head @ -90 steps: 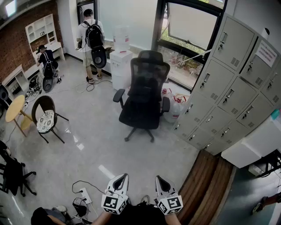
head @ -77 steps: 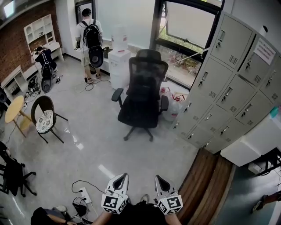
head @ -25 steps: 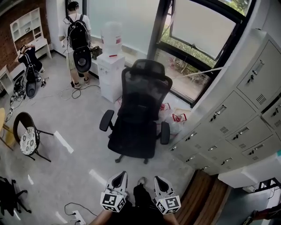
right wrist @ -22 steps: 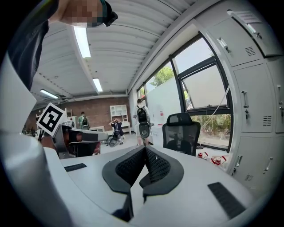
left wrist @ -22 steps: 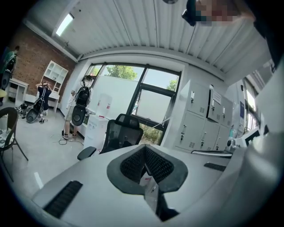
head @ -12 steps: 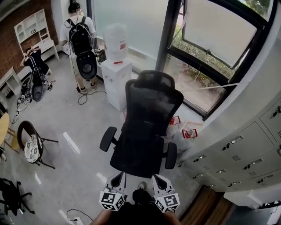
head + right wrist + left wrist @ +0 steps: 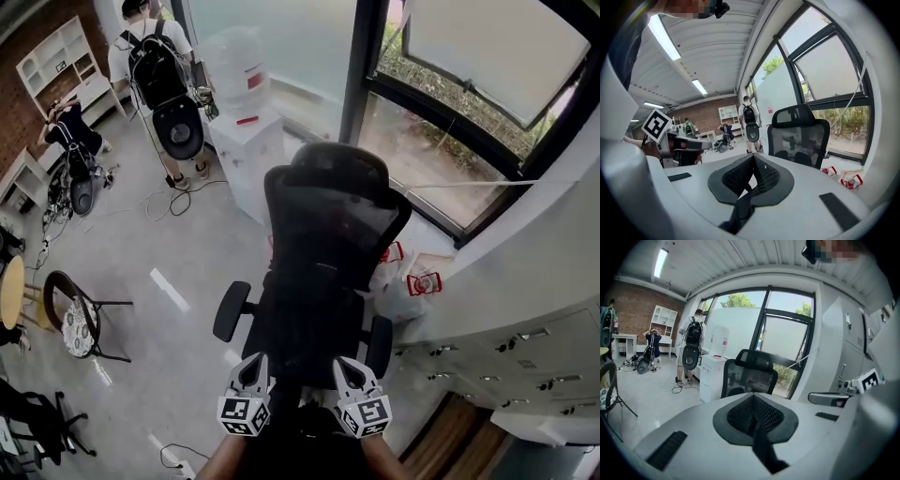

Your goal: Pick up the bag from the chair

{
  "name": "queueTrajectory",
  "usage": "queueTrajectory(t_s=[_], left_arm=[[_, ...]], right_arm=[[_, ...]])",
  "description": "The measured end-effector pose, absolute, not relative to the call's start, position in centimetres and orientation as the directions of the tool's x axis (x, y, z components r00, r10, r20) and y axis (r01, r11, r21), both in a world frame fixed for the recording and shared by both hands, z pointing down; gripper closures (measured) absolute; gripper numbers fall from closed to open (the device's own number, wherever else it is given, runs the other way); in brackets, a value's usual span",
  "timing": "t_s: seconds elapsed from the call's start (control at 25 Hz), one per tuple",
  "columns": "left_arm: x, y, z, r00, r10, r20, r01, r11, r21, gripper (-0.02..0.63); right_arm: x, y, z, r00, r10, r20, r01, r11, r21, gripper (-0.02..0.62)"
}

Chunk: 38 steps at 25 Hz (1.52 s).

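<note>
Before the two grippers stands one black mesh-backed chair (image 7: 328,234); any bag on its dark seat cannot be made out. The left gripper (image 7: 254,362) and right gripper (image 7: 343,364) have jaws pressed together, empty. Two crumpled white bags (image 7: 412,281) lie beside the chair.

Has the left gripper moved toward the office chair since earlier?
Yes, forward: the left gripper now overlaps the office chair seat; earlier, bare floor lay between them.

The head camera is looking steeply down on the office chair (image 7: 328,225) from close by. The cameras on the left gripper (image 7: 254,364) and the right gripper (image 7: 343,366) are looking low and forward. All three are sharing the chair and the person with a backpack (image 7: 150,56).
</note>
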State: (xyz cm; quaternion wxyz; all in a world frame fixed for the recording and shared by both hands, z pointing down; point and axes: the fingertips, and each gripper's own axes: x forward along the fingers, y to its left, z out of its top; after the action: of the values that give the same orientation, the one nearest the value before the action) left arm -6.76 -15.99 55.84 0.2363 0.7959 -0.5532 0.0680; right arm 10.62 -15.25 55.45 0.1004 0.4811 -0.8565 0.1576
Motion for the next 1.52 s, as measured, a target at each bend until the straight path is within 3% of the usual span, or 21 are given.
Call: queueTrajectory(t_s=[0.36,0.44,0.48,0.6,0.68,1.08,1.24,1.52], left_arm=[[-7.2,-27.0,62.1,0.435,-0.801,0.411,-0.886,-0.3,0.353,0.6],[-7.1,-29.2,63.6,0.463,-0.778,0.425,-0.873,-0.319,0.369,0.451],[-7.1,-30.4,64.5,0.466,-0.77,0.435,-0.873,-0.32,0.368,0.439],[-7.1,-34.0,67.8,0.448,-0.755,0.478,-0.888,-0.313,0.338,0.431],[-7.1,-36.3,70.4,0.435,-0.745,0.506,-0.896,-0.307,0.32,0.417],[-6.8,-42.9,81.6,0.438,-0.633,0.638,-0.898,-0.337,0.283,0.362],[-6.5,-44.2,84.2,0.43,-0.613,0.663,-0.9,-0.349,0.261,0.36],[-6.3,-46.2,89.1,0.418,-0.571,0.706,-0.9,-0.368,0.235,0.336]], right_arm=[[11.6,-26.1,61.5,-0.432,-0.804,0.409,-0.902,0.39,-0.187,0.595],[11.8,-28.2,63.1,-0.415,-0.802,0.43,-0.91,0.367,-0.193,0.594],[12.0,-29.4,64.0,-0.406,-0.801,0.439,-0.914,0.355,-0.197,0.594],[12.6,-32.9,67.5,-0.389,-0.787,0.478,-0.921,0.321,-0.221,0.578],[13.0,-35.1,70.2,-0.371,-0.773,0.514,-0.928,0.295,-0.227,0.52],[15.3,-40.8,82.7,-0.316,-0.69,0.652,-0.938,0.123,-0.325,0.48],[16.7,-41.7,87.3,-0.306,-0.631,0.712,-0.936,0.062,-0.347,0.412],[19.1,-43.8,92.1,-0.302,-0.581,0.756,-0.932,0.013,-0.362,0.379]])
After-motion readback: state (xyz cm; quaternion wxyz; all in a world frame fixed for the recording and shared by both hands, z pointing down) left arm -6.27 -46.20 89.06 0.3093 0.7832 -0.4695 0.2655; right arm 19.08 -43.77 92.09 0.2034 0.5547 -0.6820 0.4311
